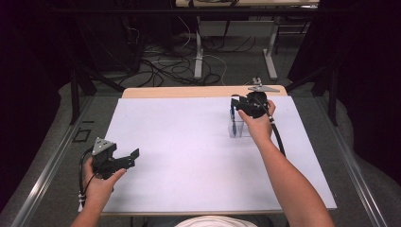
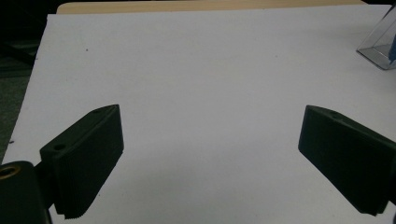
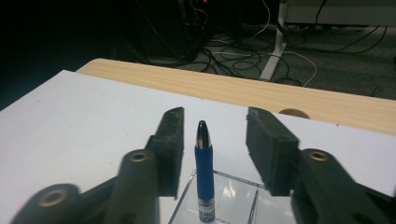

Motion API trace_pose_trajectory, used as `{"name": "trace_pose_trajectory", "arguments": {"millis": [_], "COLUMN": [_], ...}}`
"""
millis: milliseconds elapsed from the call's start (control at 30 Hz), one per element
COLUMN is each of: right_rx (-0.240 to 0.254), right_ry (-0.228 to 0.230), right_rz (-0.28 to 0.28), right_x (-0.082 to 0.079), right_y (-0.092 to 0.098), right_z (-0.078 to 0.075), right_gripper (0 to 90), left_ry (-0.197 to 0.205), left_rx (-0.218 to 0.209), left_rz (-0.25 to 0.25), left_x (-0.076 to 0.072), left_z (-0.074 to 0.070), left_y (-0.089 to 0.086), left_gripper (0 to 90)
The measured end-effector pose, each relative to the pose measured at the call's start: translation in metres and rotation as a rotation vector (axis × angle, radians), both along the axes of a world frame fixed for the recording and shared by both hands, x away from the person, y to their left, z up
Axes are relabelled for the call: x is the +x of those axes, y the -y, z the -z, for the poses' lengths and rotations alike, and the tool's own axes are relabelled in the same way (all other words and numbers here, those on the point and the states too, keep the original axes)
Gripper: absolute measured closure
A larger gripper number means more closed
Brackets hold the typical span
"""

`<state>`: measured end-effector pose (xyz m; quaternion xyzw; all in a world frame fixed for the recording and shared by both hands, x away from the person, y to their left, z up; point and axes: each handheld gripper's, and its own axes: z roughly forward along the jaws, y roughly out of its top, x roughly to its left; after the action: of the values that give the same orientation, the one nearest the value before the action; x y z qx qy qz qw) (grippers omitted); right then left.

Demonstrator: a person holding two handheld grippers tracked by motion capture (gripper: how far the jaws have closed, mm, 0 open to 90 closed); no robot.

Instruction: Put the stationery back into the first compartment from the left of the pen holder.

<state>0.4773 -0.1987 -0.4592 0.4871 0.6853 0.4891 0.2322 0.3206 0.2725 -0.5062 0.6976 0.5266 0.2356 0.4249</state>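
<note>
A blue pen (image 3: 204, 172) with a silver tip stands upright in a clear plastic holder (image 3: 233, 196) on the white sheet (image 1: 189, 151). My right gripper (image 3: 215, 113) is over the holder with a jaw on each side of the pen and a gap to both pads, so it is open. From the high view the holder (image 1: 239, 128) sits at the right rear of the sheet, just below my right gripper (image 1: 235, 105). My left gripper (image 1: 134, 158) rests at the sheet's left edge, jaws wide and empty; its own view (image 2: 210, 116) catches the holder (image 2: 380, 44) at the far right.
The white sheet covers most of a wooden table (image 1: 189, 91), whose bare strip runs along the far edge. Beyond it the floor holds tangled cables (image 1: 175, 61) and white desk legs (image 1: 198, 56). A metal rail (image 1: 47, 170) borders the left side.
</note>
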Motion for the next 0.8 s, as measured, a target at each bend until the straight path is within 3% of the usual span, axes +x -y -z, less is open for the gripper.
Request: {"name": "trace_pose_trajectory", "arguments": {"millis": [200, 367, 500, 600, 700, 800], "right_rx": [-0.02, -0.11, -0.101, -0.128, -0.133, -0.112], "right_ry": [0.029, 0.013, 0.007, 0.006, 0.06, 0.056], "right_rz": [-0.02, -0.055, -0.068, -0.069, -0.086, -0.093], "right_x": [-0.003, -0.005, -0.011, -0.016, -0.02, -0.025], "right_y": [0.0, -0.002, -0.002, -0.003, -0.002, 0.0], "right_z": [-0.005, -0.011, -0.019, -0.026, -0.033, -0.039], "right_gripper": [42.8, 40.5, 40.6, 40.2, 40.0, 38.2], "left_ry": [0.006, 0.007, 0.008, 0.007, 0.013, 0.01], "left_rx": [0.003, 0.005, -0.004, 0.001, -0.003, 0.004], "left_rz": [0.0, 0.003, 0.003, 0.006, 0.005, 0.008], "left_x": [-0.001, -0.001, -0.001, -0.001, -0.001, -0.001], "left_z": [-0.001, -0.001, -0.001, -0.001, -0.001, -0.002], "left_y": [0.0, 0.001, 0.002, 0.002, 0.002, 0.002], "left_gripper": [6.5, 6.5, 6.5, 6.5, 6.5, 6.5]}}
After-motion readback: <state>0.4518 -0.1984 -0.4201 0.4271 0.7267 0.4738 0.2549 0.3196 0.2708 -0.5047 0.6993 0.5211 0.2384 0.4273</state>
